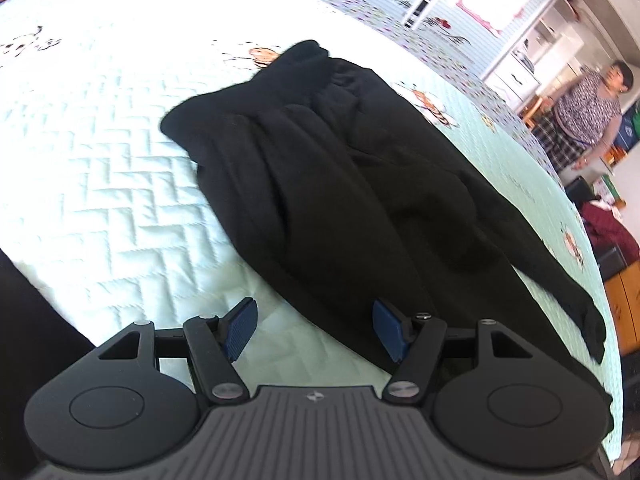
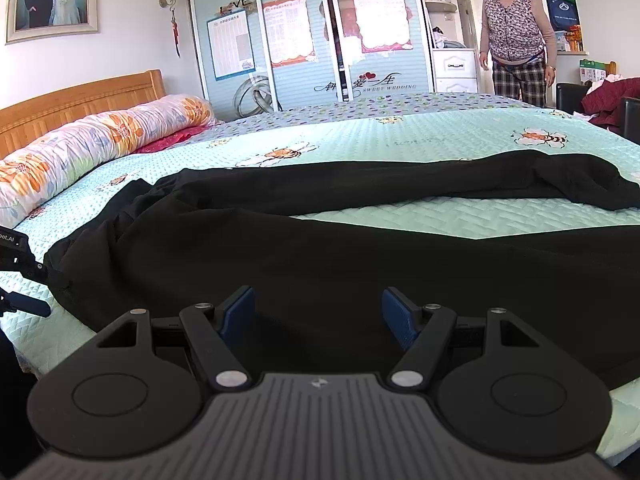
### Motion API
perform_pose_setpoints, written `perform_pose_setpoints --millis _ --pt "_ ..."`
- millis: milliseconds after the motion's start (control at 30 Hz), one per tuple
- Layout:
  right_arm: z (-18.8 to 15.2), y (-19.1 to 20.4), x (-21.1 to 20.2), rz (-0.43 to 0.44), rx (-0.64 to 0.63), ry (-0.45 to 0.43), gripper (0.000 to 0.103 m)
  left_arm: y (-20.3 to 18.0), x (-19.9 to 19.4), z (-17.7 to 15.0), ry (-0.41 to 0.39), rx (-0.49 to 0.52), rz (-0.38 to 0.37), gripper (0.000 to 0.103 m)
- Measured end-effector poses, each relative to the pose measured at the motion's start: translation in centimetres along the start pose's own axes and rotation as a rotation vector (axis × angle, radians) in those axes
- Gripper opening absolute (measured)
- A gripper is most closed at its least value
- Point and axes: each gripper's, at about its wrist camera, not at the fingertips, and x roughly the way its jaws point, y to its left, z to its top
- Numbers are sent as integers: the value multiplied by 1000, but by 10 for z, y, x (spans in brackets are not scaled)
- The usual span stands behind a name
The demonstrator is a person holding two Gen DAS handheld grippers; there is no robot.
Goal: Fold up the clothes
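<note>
On the mint quilted bed [image 2: 460, 136], I see a rolled floral quilt [image 2: 100, 140] by the headboard at left, and black trousers [image 1: 340, 184] spread across the middle toward the near edge. My left gripper [image 1: 314, 330] and right gripper [image 2: 318, 316] both gape wide, holding nothing. A woman [image 2: 516, 36] stands beyond the far edge; the trousers' fabric shows little detail.
</note>
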Motion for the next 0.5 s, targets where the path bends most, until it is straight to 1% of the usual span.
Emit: perform_pose_setpoints --millis 200,500 --pt "-2 2 0 0 -4 7 71 12 -2 4 -12 -32 16 66" --pt "-4 4 0 -5 -2 13 71 22 -3 9 -28 -68 11 66"
